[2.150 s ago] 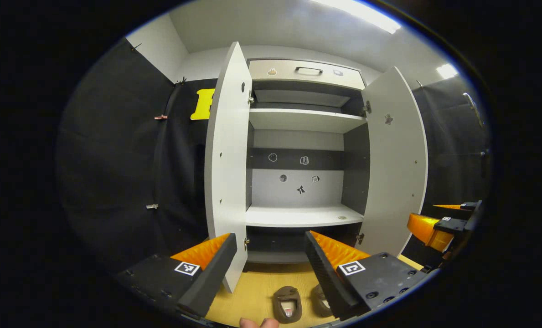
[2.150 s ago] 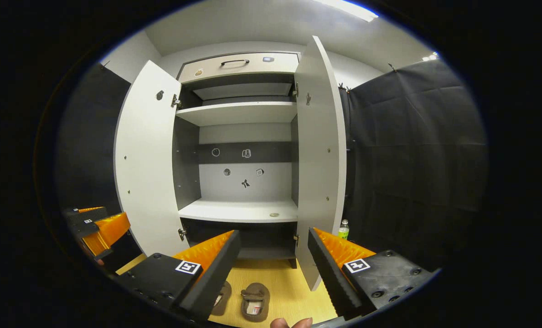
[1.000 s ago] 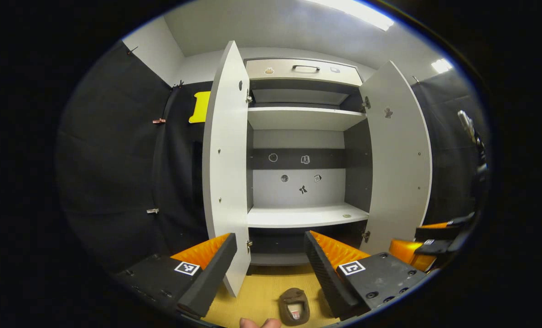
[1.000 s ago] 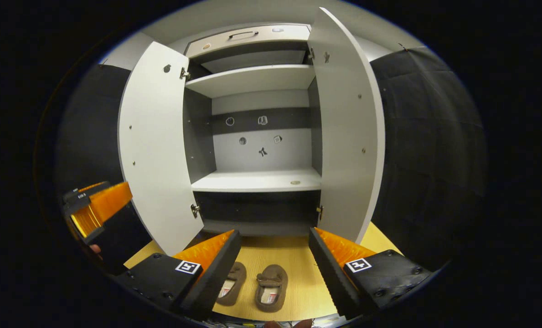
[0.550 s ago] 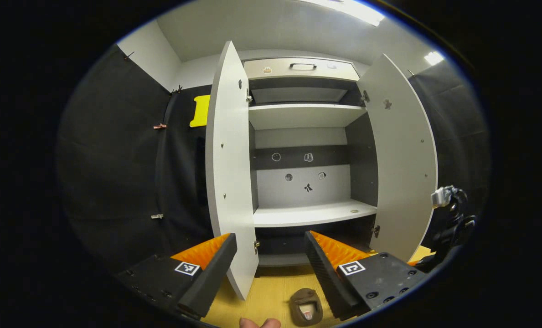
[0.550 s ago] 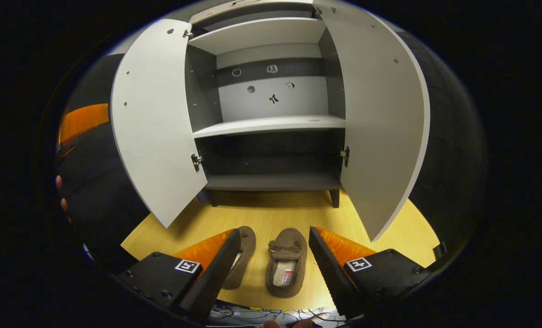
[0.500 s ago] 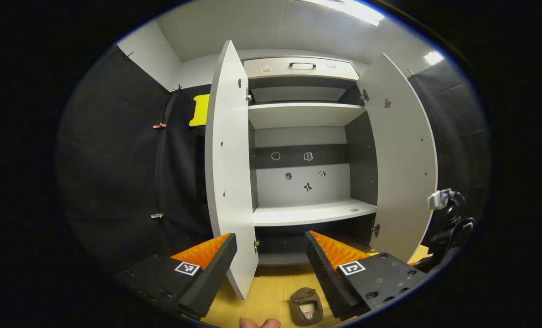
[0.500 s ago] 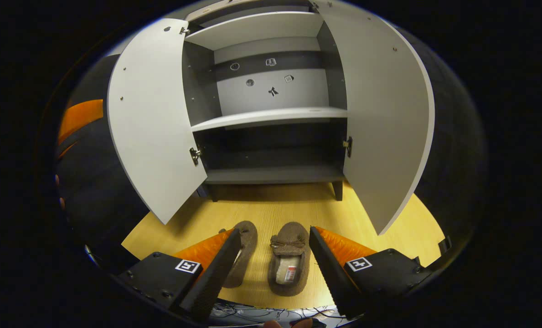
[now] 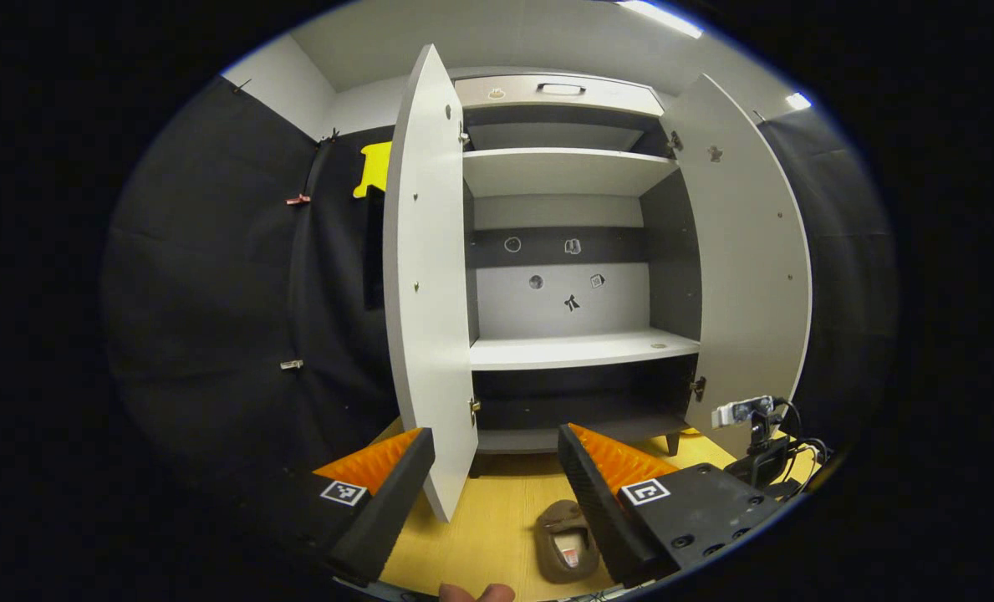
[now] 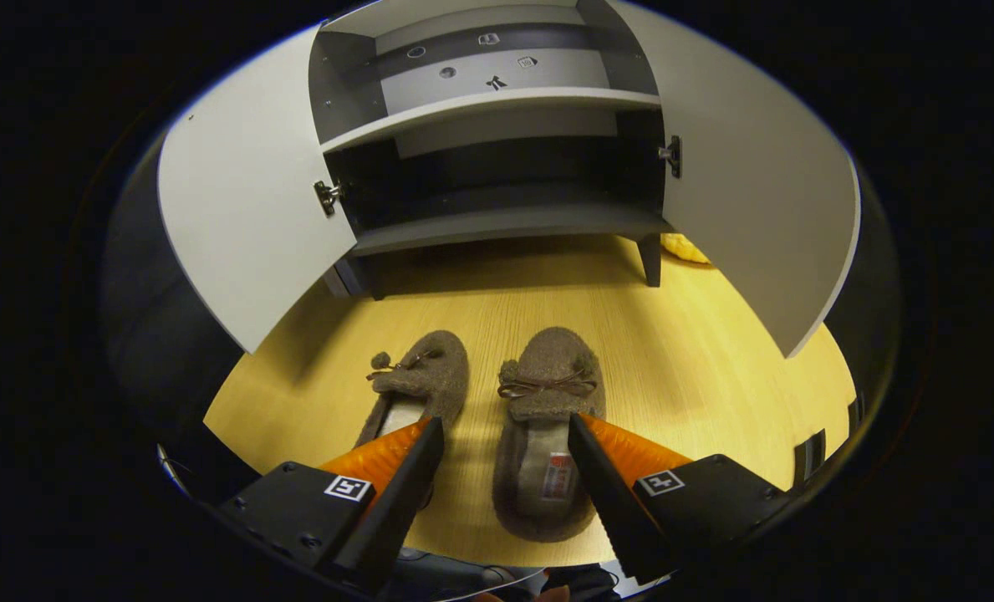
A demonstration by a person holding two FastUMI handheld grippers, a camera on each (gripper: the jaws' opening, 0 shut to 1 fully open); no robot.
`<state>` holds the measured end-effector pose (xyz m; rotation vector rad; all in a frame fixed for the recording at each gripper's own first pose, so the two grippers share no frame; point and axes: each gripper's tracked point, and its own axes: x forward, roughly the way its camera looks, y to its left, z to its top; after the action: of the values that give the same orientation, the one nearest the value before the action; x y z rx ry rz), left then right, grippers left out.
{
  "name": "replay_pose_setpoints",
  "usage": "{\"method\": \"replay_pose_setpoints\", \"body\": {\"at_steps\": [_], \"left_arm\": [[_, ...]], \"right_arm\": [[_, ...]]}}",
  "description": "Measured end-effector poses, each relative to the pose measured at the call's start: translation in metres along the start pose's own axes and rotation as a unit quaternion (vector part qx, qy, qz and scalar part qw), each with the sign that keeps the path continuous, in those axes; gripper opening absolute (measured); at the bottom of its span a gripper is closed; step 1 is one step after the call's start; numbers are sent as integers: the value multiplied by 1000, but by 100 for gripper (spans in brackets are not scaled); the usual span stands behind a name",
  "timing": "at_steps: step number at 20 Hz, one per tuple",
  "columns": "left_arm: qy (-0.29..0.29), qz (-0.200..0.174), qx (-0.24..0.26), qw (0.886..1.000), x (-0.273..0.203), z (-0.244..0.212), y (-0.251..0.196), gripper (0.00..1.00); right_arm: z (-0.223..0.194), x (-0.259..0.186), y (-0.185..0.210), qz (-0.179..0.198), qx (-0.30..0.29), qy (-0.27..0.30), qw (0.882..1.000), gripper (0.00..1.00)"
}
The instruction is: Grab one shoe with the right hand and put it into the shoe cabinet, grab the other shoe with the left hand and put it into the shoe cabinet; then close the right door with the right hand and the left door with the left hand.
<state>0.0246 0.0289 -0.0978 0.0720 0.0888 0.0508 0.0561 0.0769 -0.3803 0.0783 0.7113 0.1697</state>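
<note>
Right gripper held over the right slipper, fingers spread apart.
Both slippers are seen on the floor before the shoe cabinet; doors stand wide; left gripper is released.

Both slippers on the floor before the shoe cabinet look like fuzzy, matt brown cloth with thin bows. The floor shows smooth pale wood grain. The cabinet's doors are smooth matt board, with small shiny metal hinges.
</note>
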Motion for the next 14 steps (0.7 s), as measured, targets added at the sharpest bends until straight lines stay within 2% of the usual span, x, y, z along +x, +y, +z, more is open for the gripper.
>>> {"method": "replay_pose_setpoints", "body": {"at_steps": [3, 6, 7, 8, 9, 10, 11, 12, 13, 14], "left_arm": [[12, 9, -1, 1000, 0, -11, 7, 95], [16, 14, -5, 1000, -1, -19, 12, 95], [18, 13, -7, 1000, -2, -22, 12, 95], [21, 14, -9, 1000, -3, -25, 13, 95], [24, 14, -9, 1000, -4, -28, 14, 95], [26, 15, -9, 1000, -4, -30, 15, 95], [28, 16, -6, 999, -4, -32, 18, 95], [30, 18, -3, 999, -5, -34, 21, 95], [31, 21, 0, 999, -5, -35, 24, 95], [32, 22, 1, 999, -4, -35, 25, 95]], "right_arm": [[-14, 25, -1, -3, 12, 22, 1000, 98], [-15, 46, -2, -17, 14, 20, 1000, 77], [-16, 54, -3, -23, 12, 20, 999, 74], [-17, 63, -2, -28, 12, 22, 999, 65], [-19, 71, -4, -39, 13, 23, 999, 62], [-17, 77, -8, -48, 14, 21, 999, 53], [-13, 81, -9, -54, 17, 14, 998, 48], [-9, 84, -9, -57, 22, 7, 998, 34], [-10, 96, -17, -69, 18, 6, 997, 42], [-8, 89, -14, -65, 27, 0, 998, 25]]}}
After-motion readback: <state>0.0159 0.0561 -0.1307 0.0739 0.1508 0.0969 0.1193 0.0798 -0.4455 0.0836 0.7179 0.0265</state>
